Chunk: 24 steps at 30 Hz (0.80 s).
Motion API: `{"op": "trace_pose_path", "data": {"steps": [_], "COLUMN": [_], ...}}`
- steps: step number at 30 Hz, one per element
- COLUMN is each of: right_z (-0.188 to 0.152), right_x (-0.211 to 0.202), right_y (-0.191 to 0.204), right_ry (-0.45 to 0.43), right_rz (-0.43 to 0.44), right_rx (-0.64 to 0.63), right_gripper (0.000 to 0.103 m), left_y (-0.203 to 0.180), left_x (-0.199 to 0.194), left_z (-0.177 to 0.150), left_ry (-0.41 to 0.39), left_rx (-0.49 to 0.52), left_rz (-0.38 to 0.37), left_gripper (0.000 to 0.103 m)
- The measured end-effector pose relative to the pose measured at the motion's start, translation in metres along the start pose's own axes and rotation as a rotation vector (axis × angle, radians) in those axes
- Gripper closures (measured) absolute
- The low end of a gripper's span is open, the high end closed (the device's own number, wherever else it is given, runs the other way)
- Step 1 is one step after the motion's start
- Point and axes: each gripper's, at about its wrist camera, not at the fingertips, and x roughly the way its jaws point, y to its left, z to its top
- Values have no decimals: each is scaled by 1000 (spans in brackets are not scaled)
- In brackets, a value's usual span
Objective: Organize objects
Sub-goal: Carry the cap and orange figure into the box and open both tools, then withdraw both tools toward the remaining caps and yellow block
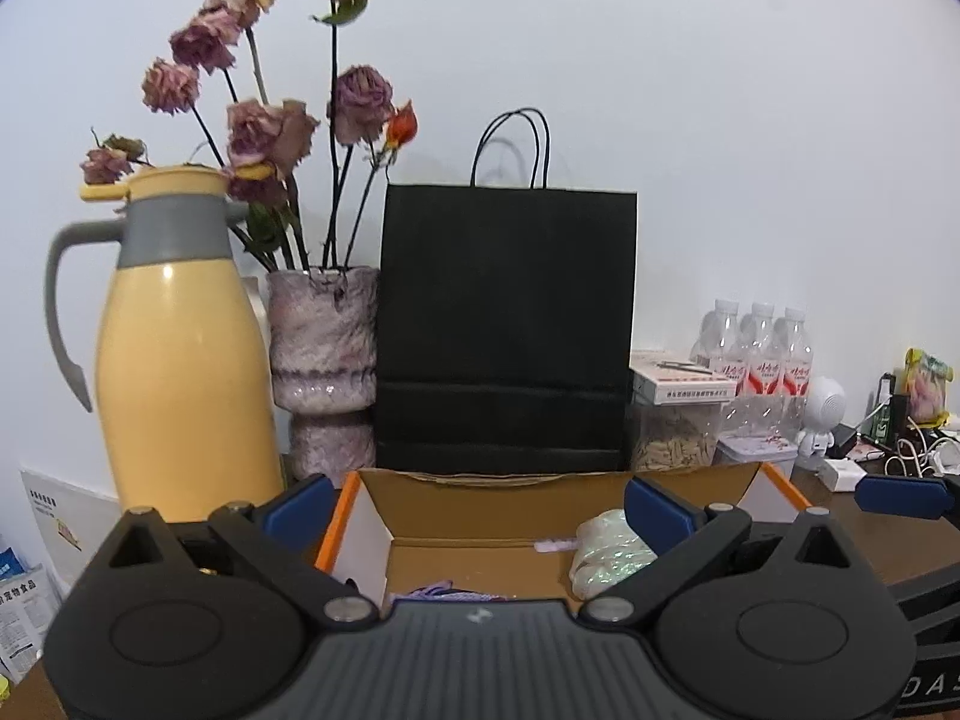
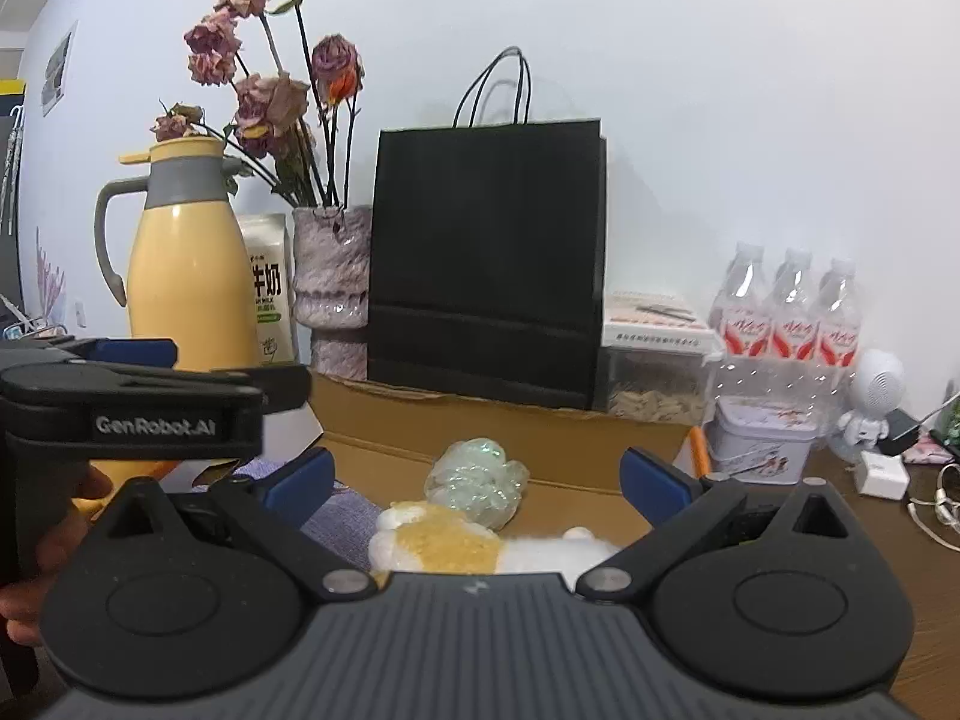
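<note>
Nearest the lenses, both grippers stood spread wide and held nothing: the left gripper and the right gripper each hovered over the open cardboard box. Inside lay a shimmery wrapped bundle touching a white-and-yellow plush toy, with purple cloth beside them. Behind the box stood a black paper bag, a vase of dried roses and a yellow thermos.

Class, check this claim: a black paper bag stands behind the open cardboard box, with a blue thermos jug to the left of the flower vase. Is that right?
Not quite: the thermos jug is yellow with a grey collar, not blue, as the left wrist view shows. The black paper bag does stand behind the cardboard box, and the jug is left of the flower vase.
</note>
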Motion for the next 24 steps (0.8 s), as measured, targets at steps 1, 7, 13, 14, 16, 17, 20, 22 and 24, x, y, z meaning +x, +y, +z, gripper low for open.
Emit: {"op": "trace_pose_path", "data": {"steps": [1,7,13,14,16,17,20,22,24], "right_z": [0,-1,-5,-7,-9,-10,-16,-19,-26], "right_x": [-4,-32,-54,-57,-64,-67,-76,-82,-90], "right_y": [0,-1,3,4,5,6,8,11,15], "right_ry": [-2,-25,-25,-21,-15,-12,1,15,37], "right_rz": [1,5,-15,-17,-22,-26,-29,-24,-19], "right_rx": [2,27,38,42,48,49,50,45,32], "right_gripper": [0,0,0,0,0,0,0,0,0], "left_y": [0,-2,-2,-2,-1,0,2,4,6], "left_x": [-4,-28,-57,-62,-72,-76,-88,-96,-103], "left_z": [0,-1,-5,-5,-8,-9,-13,-17,-22], "left_ry": [-3,6,19,22,26,28,44,57,74], "left_rx": [-4,-3,-1,0,-3,-3,-1,5,11], "left_rz": [-3,-11,-9,-11,-7,-6,1,6,9], "left_gripper": [0,0,0,0,0,0,0,0,0]}}
